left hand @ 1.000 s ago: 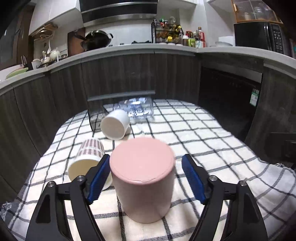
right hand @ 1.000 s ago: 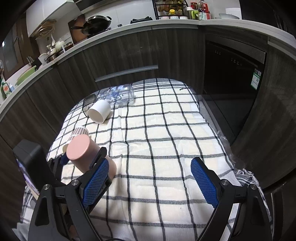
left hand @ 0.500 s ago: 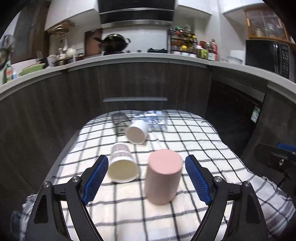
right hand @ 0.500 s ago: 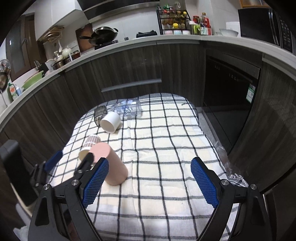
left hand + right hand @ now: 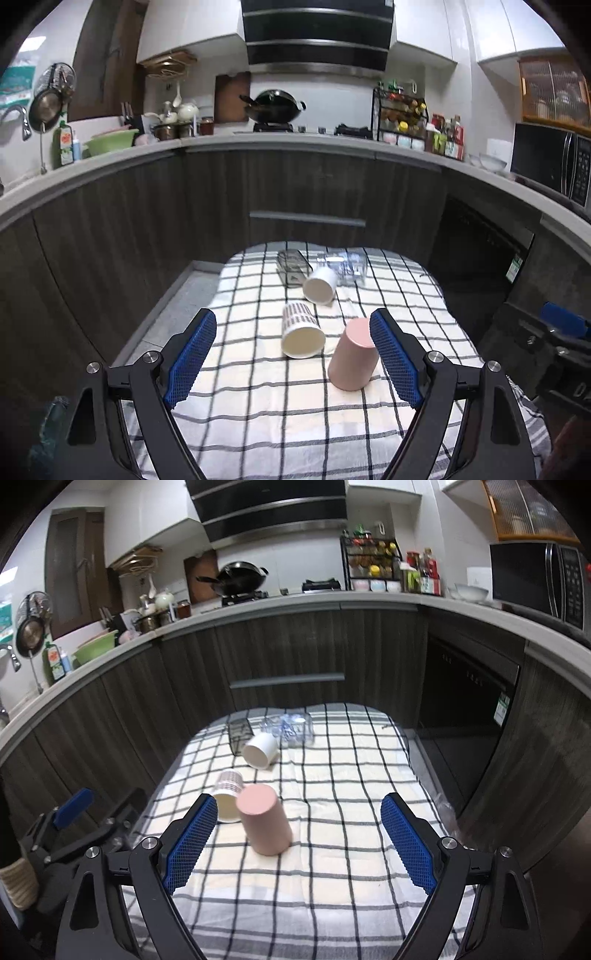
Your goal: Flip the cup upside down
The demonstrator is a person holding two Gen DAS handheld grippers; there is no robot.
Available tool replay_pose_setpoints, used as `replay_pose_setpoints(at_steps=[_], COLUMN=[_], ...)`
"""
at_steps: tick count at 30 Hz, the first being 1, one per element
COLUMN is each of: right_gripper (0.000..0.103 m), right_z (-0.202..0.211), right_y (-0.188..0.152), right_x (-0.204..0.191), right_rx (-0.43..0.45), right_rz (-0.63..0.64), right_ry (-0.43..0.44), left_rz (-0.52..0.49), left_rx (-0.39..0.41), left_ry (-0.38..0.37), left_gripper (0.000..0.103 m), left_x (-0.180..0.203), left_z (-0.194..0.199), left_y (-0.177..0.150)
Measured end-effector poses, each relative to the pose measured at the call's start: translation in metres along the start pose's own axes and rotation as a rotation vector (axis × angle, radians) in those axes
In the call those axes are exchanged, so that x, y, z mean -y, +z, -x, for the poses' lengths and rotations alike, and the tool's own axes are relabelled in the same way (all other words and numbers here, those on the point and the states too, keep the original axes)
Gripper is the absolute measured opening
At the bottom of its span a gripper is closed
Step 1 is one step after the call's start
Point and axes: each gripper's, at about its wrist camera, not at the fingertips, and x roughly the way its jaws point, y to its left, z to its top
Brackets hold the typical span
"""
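pink cup (image 5: 352, 356): smooth, matt
tablecloth (image 5: 258, 406): woven checked cloth
gripper pads (image 5: 190, 356): blue, knobbly rubbery
cabinet fronts (image 5: 295, 653): dark wood grain, beyond the tongs

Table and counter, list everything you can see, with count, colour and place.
Pink plastic cup: 1, pink, mouth down on the cloth, nearest.
Patterned paper cup: 1, cream with reddish print, on its side left of the pink cup.
White cup: 1, white, on its side farther back.
Clear plastic bottle: 1, transparent, lying behind the white cup.
Dark mesh holder: 1, dark, tipped over at the far end.
Checked tablecloth: 1, white with black lines, covering the table.
Black wok: 1, on the stove.
Microwave: 1, black, right counter.
Left gripper: open, empty.
Right gripper: open, empty.
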Motion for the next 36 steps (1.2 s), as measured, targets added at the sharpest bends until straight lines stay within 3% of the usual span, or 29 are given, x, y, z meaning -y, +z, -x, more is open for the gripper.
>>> replay_pose_setpoints(at_steps=[14,36], right_gripper=[0.094,0.095], right_z=[0.06,0.071], right_y=[-0.001,-0.003], right_x=[-0.037,-0.039], right_rx=[0.13,0.134], right_rz=[0.068,0.075], right_ry=[-0.028,-0.064], left_rz=[0.053,0.027], left_rx=[0.009,-0.013], left_ry=[0.038,0.057], left_gripper=[0.086,0.087], left_x=[-0.026,-0.025], left_z=[0.066,0.072], left_y=[0.003,-0.002])
